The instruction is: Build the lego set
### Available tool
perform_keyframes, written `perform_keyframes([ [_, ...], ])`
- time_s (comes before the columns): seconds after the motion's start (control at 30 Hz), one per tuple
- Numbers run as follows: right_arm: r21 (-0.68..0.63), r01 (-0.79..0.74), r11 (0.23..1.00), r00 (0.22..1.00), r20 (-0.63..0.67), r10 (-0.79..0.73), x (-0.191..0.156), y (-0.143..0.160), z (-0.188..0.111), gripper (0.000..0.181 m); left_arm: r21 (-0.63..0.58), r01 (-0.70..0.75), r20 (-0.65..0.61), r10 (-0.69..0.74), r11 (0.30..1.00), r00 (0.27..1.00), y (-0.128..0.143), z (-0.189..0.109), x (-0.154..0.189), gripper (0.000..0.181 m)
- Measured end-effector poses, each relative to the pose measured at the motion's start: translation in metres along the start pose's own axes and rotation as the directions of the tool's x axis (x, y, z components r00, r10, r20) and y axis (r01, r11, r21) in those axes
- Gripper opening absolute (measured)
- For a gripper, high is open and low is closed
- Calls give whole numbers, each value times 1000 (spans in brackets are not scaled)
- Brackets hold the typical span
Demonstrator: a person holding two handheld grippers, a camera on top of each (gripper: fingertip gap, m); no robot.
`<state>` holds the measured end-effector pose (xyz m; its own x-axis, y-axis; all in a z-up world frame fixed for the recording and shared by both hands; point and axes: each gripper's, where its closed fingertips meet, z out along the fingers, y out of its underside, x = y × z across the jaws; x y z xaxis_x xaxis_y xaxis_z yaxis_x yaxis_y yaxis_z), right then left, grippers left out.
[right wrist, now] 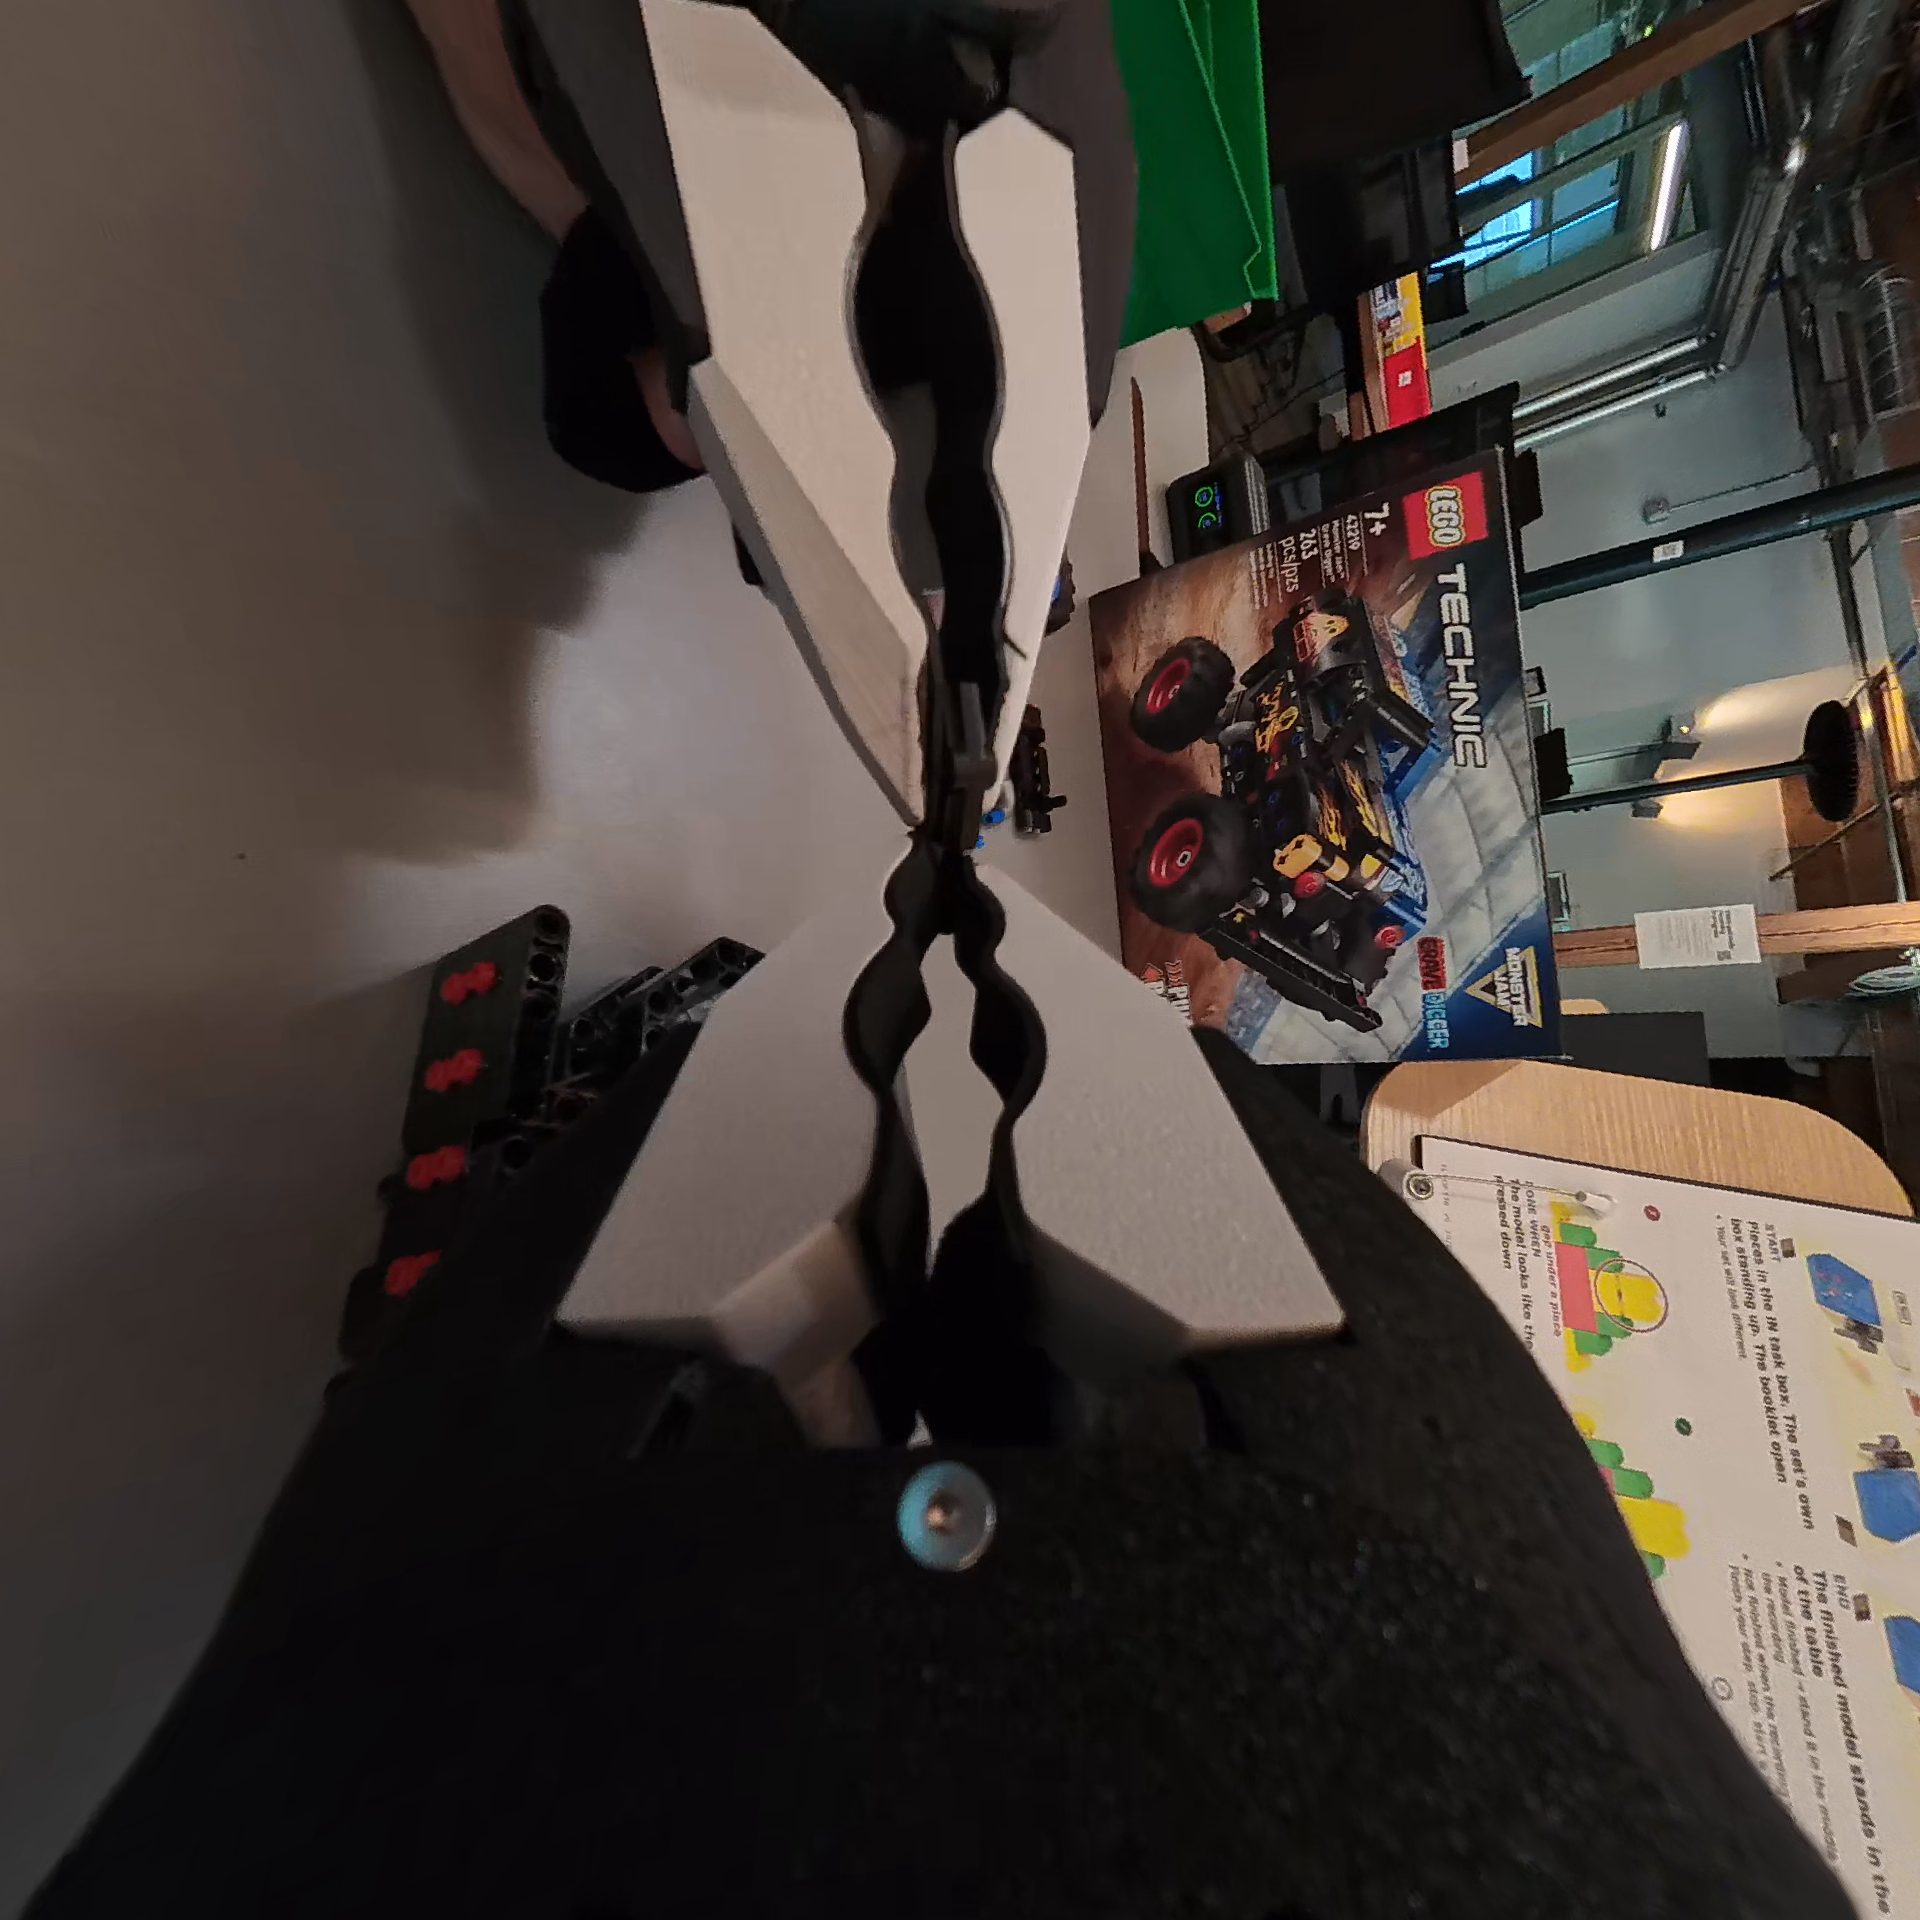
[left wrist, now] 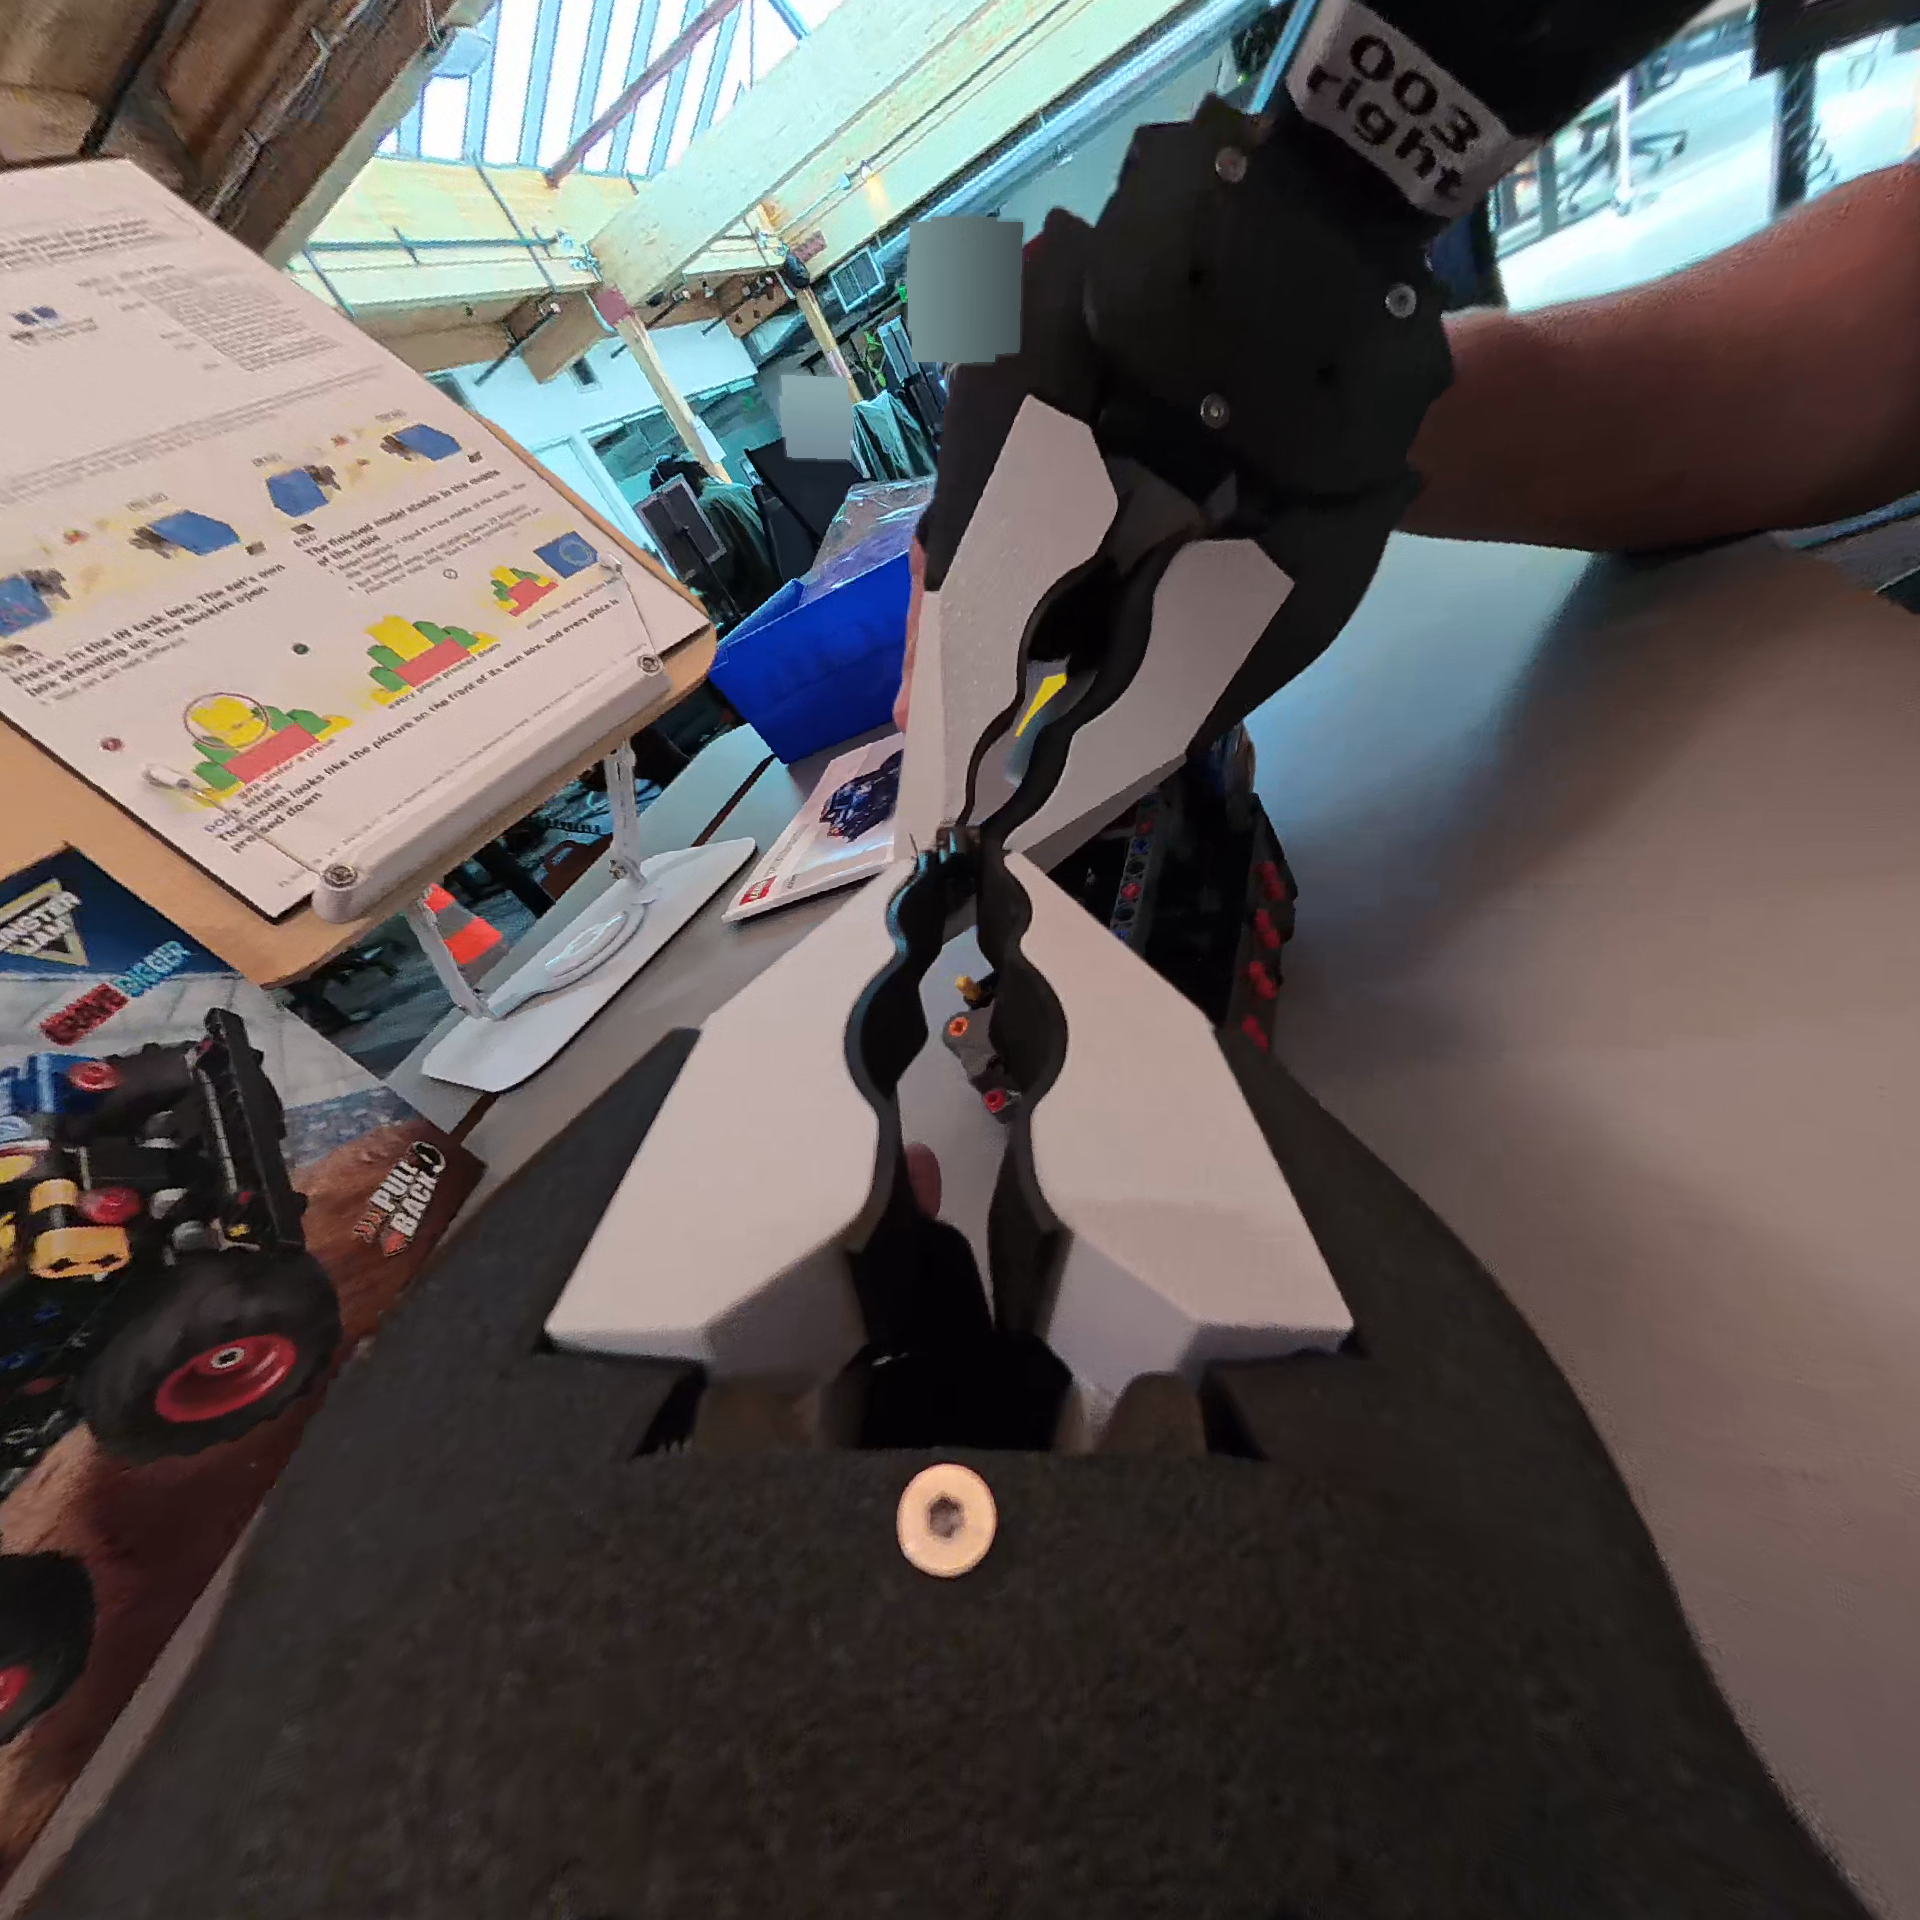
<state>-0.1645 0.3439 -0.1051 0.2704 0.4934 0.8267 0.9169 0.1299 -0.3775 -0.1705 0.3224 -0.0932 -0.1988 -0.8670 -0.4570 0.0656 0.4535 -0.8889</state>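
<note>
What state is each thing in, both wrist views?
left gripper: shut on a small grey piece, tip to tip with the other gripper.
right gripper: shut on the same small grey piece.
black beam assembly: partly built, red pins inserted, on the table.
set box: standing upright.
instruction sheet: clipped on a tilted stand.
blue bin: open-topped.

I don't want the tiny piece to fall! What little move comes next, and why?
I'd probably keep the left hand-held gripper shut. It pinches the small grey piece, and the right hand-held gripper meets it tip to tip, but whether that one grips isn't clear, so letting go might drop it.
</note>
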Motion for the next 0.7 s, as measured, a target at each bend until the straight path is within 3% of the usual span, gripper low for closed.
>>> perform_keyframes([
  [0.23, 24, -90, 996, 995, 51, 89, -4, 0, 2, 4, -14, -82, 24, 82, 997, 996, 1, 0, 0, 6],
  [0.7, 9, -68, 998, 997, 21, 67, 0, -2, 0, 4, 17, -67, 45, 67, 998, 997, -7, -2, -1, 6],
])
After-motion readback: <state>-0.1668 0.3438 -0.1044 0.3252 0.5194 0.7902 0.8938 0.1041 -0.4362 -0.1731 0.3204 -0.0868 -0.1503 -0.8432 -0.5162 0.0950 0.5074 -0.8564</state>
